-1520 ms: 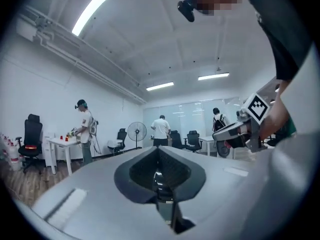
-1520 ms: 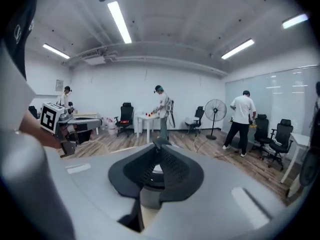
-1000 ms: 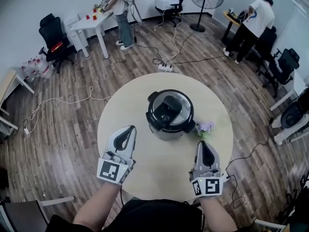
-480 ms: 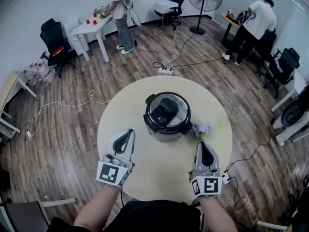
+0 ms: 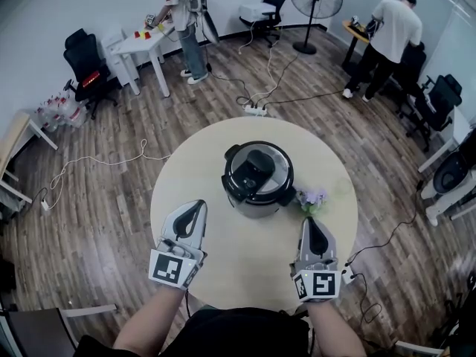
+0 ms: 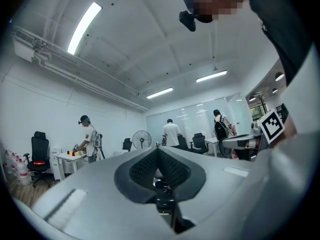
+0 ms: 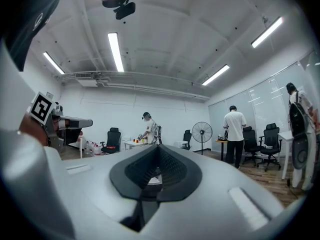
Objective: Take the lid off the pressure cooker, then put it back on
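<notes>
- Left tool (image 5: 195,207) and right tool (image 5: 309,223): both fully closed, empty, over the near side of the round pale wooden tabletop (image 5: 245,262)
- Black-and-silver pressure cooker (image 5: 257,192) mid-tabletop, black lid (image 5: 256,169) on
- Risk: one-sided twist could spin the whole pot
- Risk: my right approach may topple the small purple flowers (image 5: 313,197) just beside it
</notes>
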The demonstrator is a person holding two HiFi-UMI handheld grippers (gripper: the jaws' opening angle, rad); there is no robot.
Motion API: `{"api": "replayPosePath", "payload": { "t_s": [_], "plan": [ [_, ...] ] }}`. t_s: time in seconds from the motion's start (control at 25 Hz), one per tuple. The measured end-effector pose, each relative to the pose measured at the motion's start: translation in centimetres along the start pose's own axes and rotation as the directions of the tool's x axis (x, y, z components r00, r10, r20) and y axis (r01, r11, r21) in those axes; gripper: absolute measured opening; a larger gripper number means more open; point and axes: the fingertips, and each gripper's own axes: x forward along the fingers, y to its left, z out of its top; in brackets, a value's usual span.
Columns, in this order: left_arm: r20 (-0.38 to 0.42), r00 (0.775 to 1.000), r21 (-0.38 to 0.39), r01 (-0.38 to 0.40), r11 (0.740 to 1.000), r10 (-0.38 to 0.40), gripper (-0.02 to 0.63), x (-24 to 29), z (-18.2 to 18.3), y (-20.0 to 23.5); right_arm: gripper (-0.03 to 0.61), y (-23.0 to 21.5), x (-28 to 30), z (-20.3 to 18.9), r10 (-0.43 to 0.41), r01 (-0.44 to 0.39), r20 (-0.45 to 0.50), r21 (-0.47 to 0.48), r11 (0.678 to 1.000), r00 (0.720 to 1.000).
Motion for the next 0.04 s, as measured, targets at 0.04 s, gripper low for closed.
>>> {"api": "replayPosePath", "payload": {
  "t_s": [0.04],
  "plan": [
    [-0.001,1.0,-0.001,0.0,1.0,0.0,0.0,0.0,0.01,0.03,0.006,0.0,-0.01,0.02,-0.001,0.001,-0.002,-0.002,1.0,1.0]
  ]
}}
